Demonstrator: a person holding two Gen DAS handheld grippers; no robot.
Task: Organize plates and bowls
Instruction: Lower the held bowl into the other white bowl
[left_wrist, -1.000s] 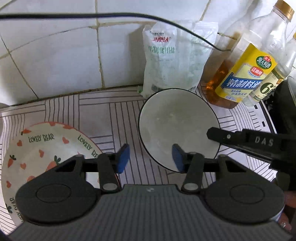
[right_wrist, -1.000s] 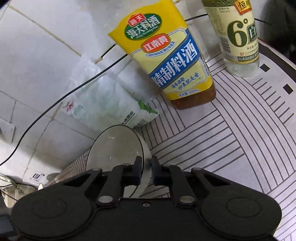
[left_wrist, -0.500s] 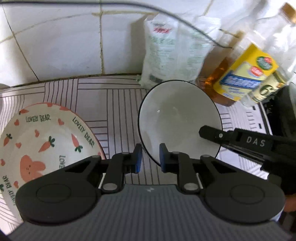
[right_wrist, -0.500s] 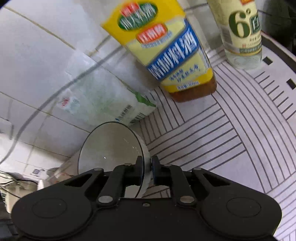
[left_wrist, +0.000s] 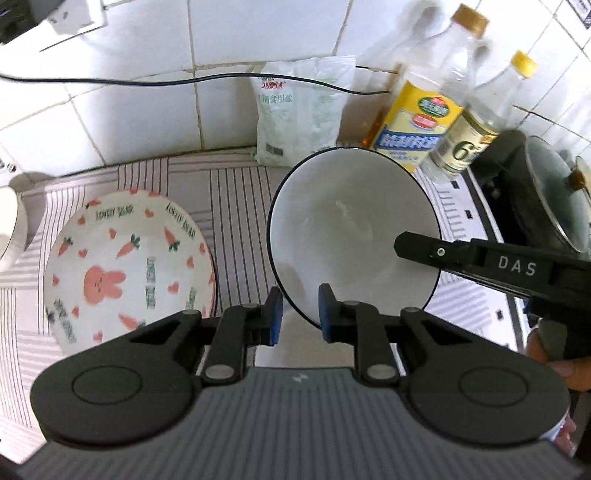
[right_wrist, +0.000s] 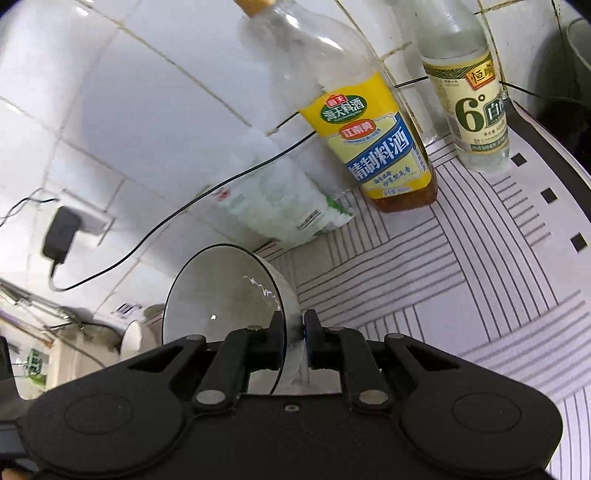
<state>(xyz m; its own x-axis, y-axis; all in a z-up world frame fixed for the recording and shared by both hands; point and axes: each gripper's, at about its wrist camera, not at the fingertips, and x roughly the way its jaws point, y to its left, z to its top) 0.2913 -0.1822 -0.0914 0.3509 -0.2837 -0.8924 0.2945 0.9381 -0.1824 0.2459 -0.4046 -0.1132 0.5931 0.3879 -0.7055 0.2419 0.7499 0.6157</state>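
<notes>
From the left wrist camera, the left gripper (left_wrist: 298, 315) hangs over the striped mat (left_wrist: 236, 206), its blue-padded fingers (left_wrist: 275, 320) slightly parted with the near rim of the white bowl (left_wrist: 351, 229) running between them; whether the pads touch that rim I cannot tell. The bowl, black-rimmed, sits tilted at about one o'clock from the fingers. The right gripper (left_wrist: 417, 248) reaches in from three o'clock and pinches the bowl's right edge. At nine o'clock lies the carrot-and-rabbit plate (left_wrist: 129, 266), just beside the bowl but apart. Behind the bowl, at twelve o'clock, a salt bag (left_wrist: 301, 114) leans on the tiled wall (left_wrist: 129, 110), with a black cable (left_wrist: 110, 79) running across it. At one to two o'clock stand the cooking wine bottle (left_wrist: 417, 125) and the vinegar bottle (left_wrist: 469, 140), close behind the bowl's far rim. A dark pot with a glass lid (left_wrist: 554, 199) crowds the right edge.

From the right wrist camera, the right gripper (right_wrist: 293, 334) has its fingers pressed onto the white bowl's (right_wrist: 218, 291) wall, the bowl tipped on edge at eleven o'clock. The salt bag (right_wrist: 280, 206) stands at twelve, the cooking wine bottle (right_wrist: 376, 147) at one, the vinegar bottle (right_wrist: 476, 107) at two, all on the striped mat (right_wrist: 443, 266). A charger plug (right_wrist: 61, 232) sits on the wall at ten o'clock.
</notes>
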